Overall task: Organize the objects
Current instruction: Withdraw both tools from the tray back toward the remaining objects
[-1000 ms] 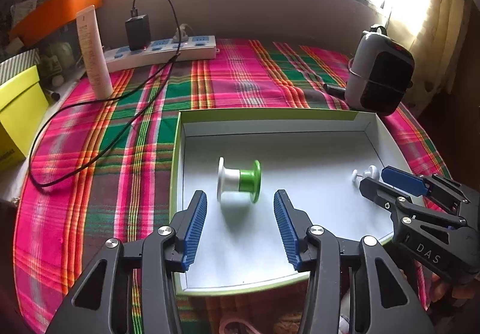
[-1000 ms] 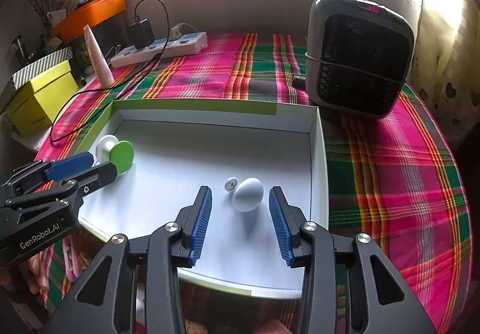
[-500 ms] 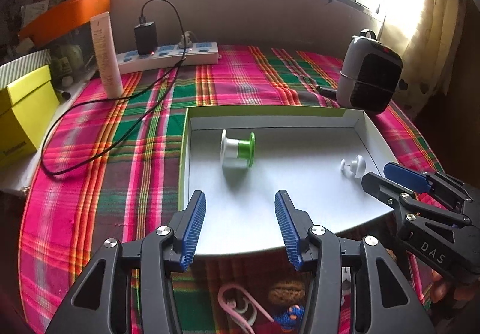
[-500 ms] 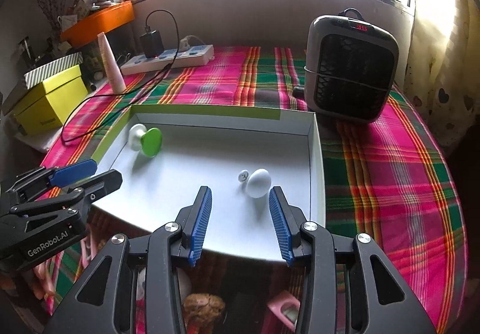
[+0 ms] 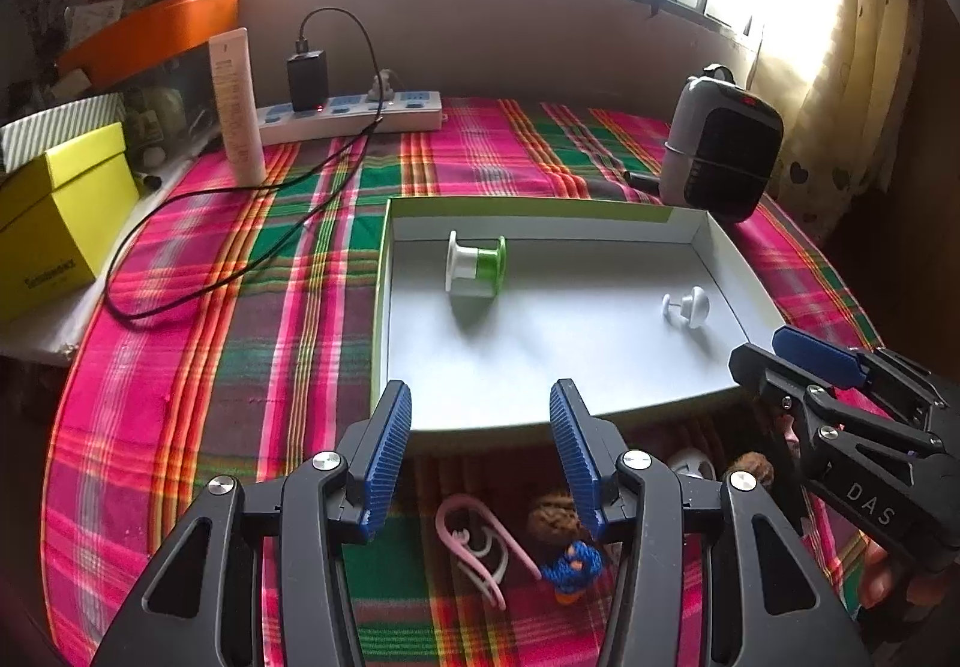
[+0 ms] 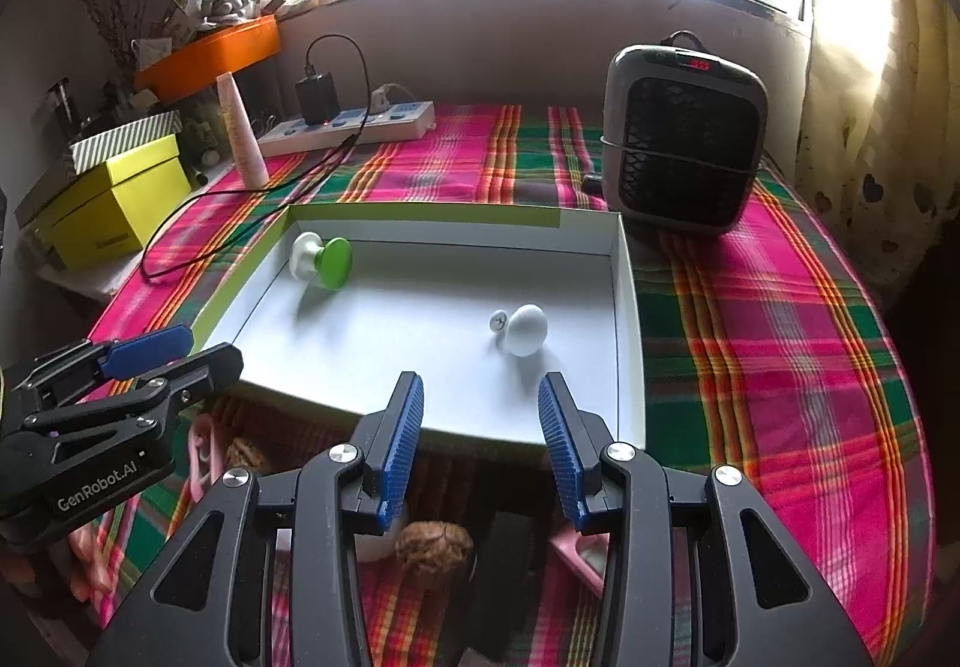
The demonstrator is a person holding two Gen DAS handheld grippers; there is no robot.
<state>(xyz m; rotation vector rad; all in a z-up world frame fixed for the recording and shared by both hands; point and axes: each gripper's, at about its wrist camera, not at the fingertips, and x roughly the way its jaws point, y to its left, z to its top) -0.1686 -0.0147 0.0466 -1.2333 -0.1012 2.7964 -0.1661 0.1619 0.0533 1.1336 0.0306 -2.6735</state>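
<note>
1. White card tray, shallow, green outer edge, sits on plaid cloth w/ its near edge raised off the cloth; loose items lie in the shadow beneath.
2. Tray contents, 2 items only:
   - spool, white flange + green flange, white/green core, lying on its side at the far-left corner, close to the left wall.
   - white knob, egg-shaped head w/ small screw-like stem, lying on its side at right-centre, near the right wall, not touching it.
   - spool and knob well apart.
3. Under/before the tray's near edge, on the cloth: pink clip, walnut, blue-and-orange knitted bit, a second walnut-like piece, a white round part partly hidden. Exact id of the last two: cannot tell.
4. Left gripper: jaws apart, nothing between the blue pads, poised over the tray's near edge.
5. Right gripper: jaws apart, empty, over the tray's near-right edge, short of the knob.
6. Surroundings: grey/black heater just beyond the tray's far-right corner; power strip w/ black charger and cable at the back; cream tube upright; yellow box off the cloth at left.
</note>
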